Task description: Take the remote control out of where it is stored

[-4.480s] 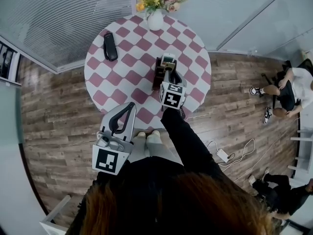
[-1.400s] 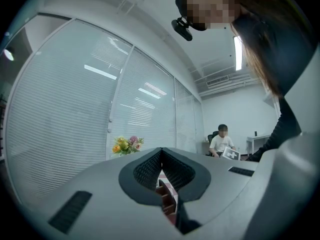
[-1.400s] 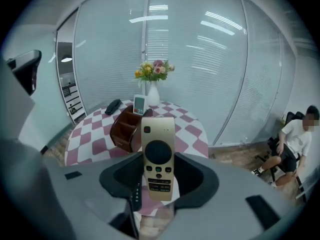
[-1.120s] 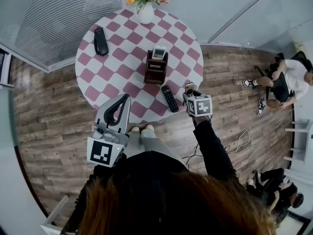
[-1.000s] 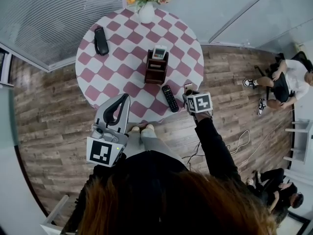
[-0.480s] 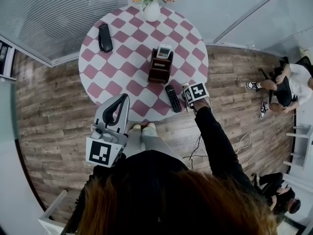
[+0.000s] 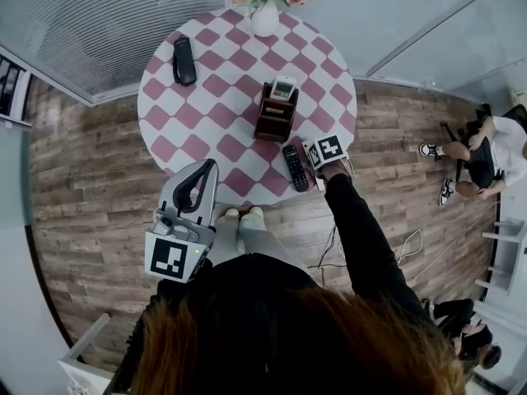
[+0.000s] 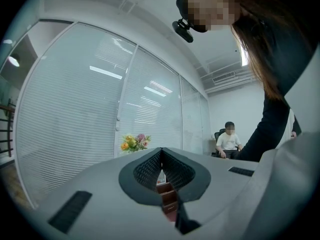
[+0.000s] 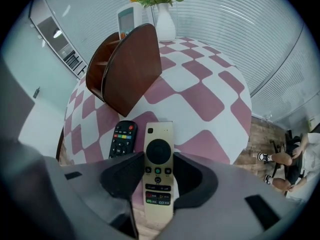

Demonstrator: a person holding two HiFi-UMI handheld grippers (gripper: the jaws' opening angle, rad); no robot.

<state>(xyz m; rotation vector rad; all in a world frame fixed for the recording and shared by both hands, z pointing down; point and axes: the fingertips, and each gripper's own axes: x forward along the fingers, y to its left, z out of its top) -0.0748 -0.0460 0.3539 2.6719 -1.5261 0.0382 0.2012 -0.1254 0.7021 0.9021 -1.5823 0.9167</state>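
Note:
My right gripper (image 9: 158,160) is shut on a slim gold remote (image 9: 159,146), which points out over the near edge of the round checked table (image 9: 210,99). In the head view that gripper (image 7: 313,155) sits at the table's front right rim. A black remote (image 9: 121,138) lies flat on the table just left of the gold one, also seen as the black remote (image 7: 294,167). Behind stands the brown wooden holder (image 9: 127,66) with a white remote (image 9: 126,18) upright in it. My left gripper (image 7: 209,167) hangs shut and empty in front of the table.
A white vase of flowers (image 7: 265,15) stands at the table's far edge and a black handset (image 7: 184,60) lies at its far left. A seated person (image 7: 486,151) is at the right. A white cable (image 7: 412,245) lies on the wooden floor. Glass walls with blinds stand behind.
The right gripper left the holder seconds ago. Over the last second it has moved in from off the table's edge to beside the black remote, still holding the gold remote. The left gripper stayed still.

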